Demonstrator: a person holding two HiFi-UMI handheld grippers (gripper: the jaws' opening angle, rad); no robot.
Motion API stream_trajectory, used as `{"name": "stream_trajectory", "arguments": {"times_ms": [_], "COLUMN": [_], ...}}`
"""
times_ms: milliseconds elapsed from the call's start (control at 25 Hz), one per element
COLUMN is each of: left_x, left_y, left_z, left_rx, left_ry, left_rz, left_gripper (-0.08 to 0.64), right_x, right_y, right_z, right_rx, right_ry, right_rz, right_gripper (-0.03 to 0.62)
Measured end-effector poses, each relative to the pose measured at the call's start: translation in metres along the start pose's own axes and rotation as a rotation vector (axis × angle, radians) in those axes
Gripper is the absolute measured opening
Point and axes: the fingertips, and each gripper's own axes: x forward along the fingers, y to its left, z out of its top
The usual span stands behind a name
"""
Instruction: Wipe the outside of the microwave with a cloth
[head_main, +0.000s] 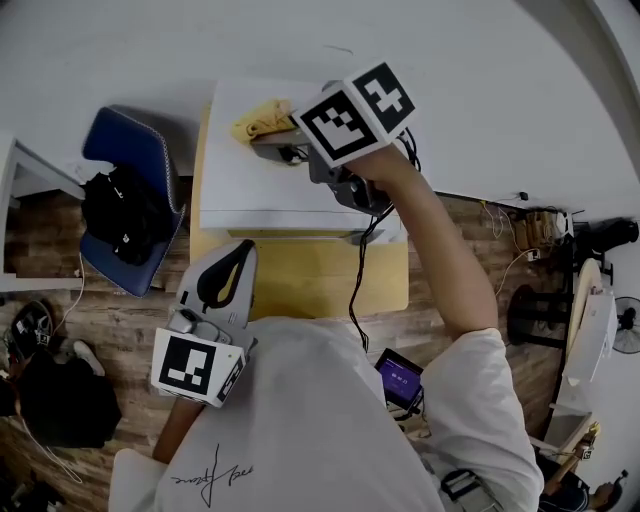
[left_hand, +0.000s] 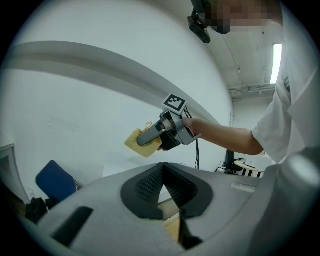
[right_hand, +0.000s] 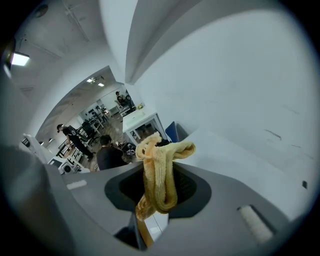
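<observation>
**Head view:** One crumpled yellow cloth (head_main: 262, 120) is being pinched at the tips of the right gripper (head_main: 278, 140). It is being held over the far left part of the top of the one white box-shaped microwave (head_main: 260, 190). Whether it is touching that top cannot be told. The right arm is being stretched forward across the microwave, forearm bare below a white short sleeve. The left gripper (head_main: 232, 262) is being held low, close to the body, above the front left corner of the light wooden table (head_main: 320, 285). One blue padded chair (head_main: 140, 150) is being seen left of the table.

**Left gripper view:** The jaws are being pressed together at their tips, with nothing between them. Beyond them, the right gripper (left_hand: 150, 137) is being seen from the side with the cloth (left_hand: 140, 146) bunched at its end.

**Right gripper view:** The cloth (right_hand: 160, 175) is being clamped between the two jaws, its folds hanging down over them.
</observation>
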Motion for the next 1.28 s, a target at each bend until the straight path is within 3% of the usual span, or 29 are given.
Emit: {"name": "stream_trajectory", "arguments": {"times_ms": [400, 680, 1000, 1280], "left_x": [0.018, 0.023, 0.024, 0.020], "left_y": [-0.037, -0.046, -0.048, -0.051], "left_z": [-0.007, -0.010, -0.012, -0.010], "left_rx": [0.020, 0.029, 0.037, 0.044], "left_ry": [0.029, 0.047, 0.060, 0.060], "left_rz": [-0.105, -0.124, -0.132, -0.135], "left_gripper": [-0.009, -0.009, -0.009, -0.009], "right_x": [-0.107, -0.159, -0.185, -0.178], "right_y": [-0.081, -0.122, -0.153, -0.150], "right_z": [-0.090, -0.150, -0.211, -0.220], "right_rx": [0.200, 0.326, 0.346, 0.328], "right_ry": [-0.034, -0.047, 0.065, 0.100], "right_rz": [-0.228, -0.346, -0.527, -0.552], "right_gripper": [0.118, 0.118, 0.118, 0.118]}}
